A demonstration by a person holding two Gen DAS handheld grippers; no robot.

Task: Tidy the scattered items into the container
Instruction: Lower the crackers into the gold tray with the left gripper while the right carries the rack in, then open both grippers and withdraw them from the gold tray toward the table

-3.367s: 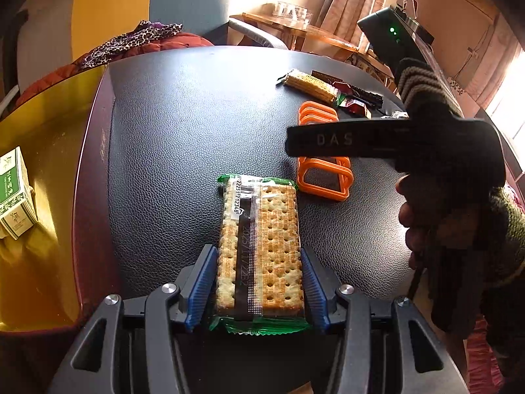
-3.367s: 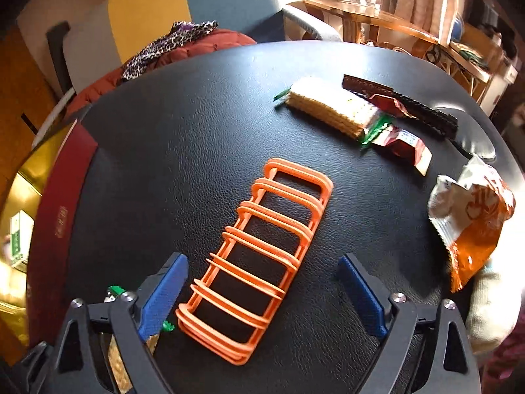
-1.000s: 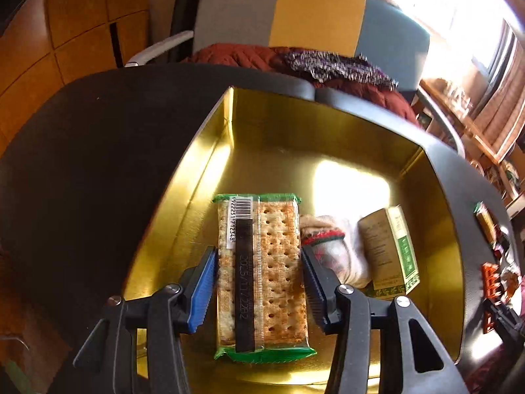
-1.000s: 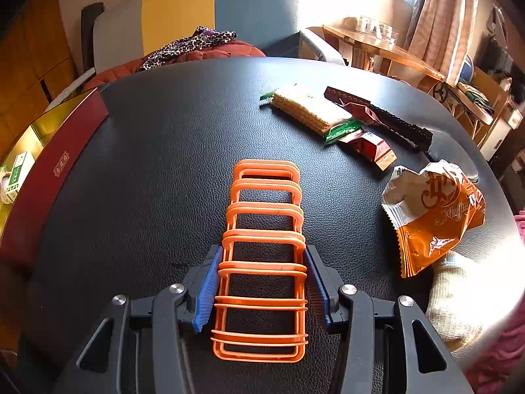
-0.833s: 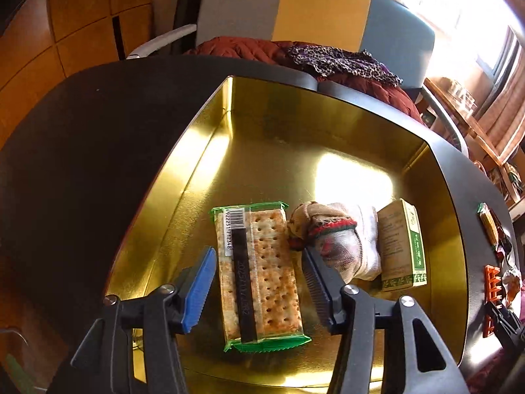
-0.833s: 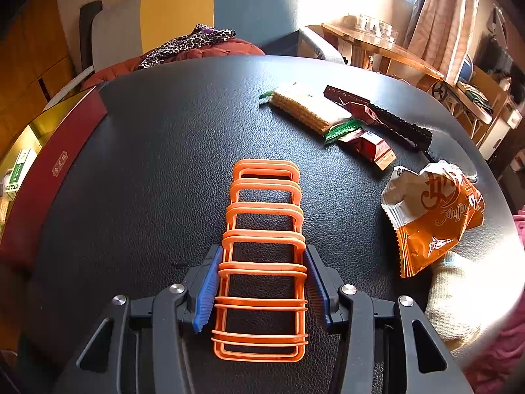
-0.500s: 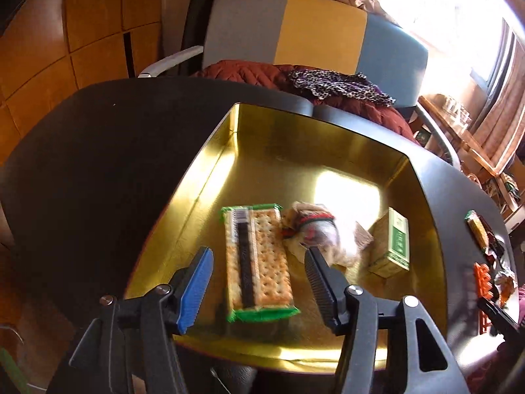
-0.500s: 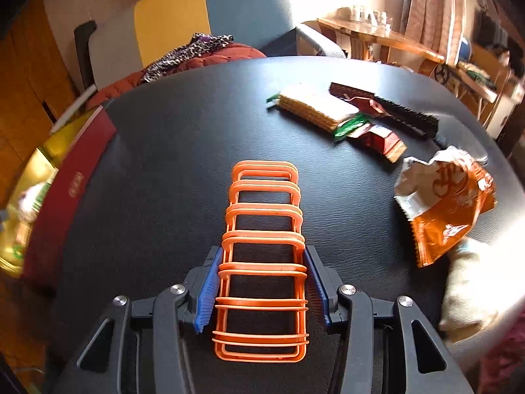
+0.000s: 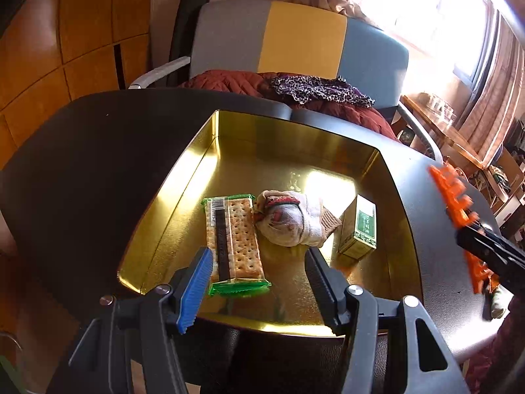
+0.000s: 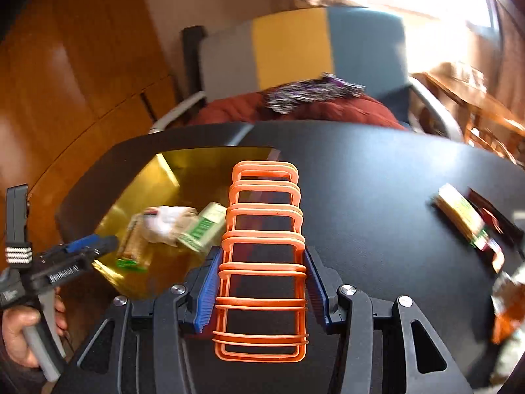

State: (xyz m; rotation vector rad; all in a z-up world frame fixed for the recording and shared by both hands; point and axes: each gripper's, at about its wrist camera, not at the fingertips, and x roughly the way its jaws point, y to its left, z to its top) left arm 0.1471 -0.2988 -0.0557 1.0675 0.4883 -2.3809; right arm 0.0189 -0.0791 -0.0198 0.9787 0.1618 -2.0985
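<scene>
Left gripper [image 9: 259,282]: spread wide and empty, hanging above the near edge of the gold container [image 9: 200,151].
Cracker packet [image 9: 233,239]: lies flat on the container floor, left of the other contents. Light, and brittle inside its slick film; best taken across the short width with gentle pressure.
Rolled sock [image 9: 292,218]: just right of the crackers, apparently touching them. Soft and squashy, so any hold across the bundle should do.
Green box [image 9: 359,228]: stands near the container's right wall, just beside the sock. Thin card, light, easily dented; best held on its flat faces.
Orange rack [image 10: 262,262]: pinched across its width between the blue pads of the right gripper [image 10: 259,290], held above the black surface [image 10: 377,203] with its far end reaching over the container's right edge. Light, stiff plastic with open rungs; the side rails are the sound place to press, and a hold nearer its middle would curb tipping.
Loose snacks [image 10: 462,220]: a wrapped wafer and darker packets at the surface's right side, well apart from the container. Blur hides which is which; probably light and crinkly.
</scene>
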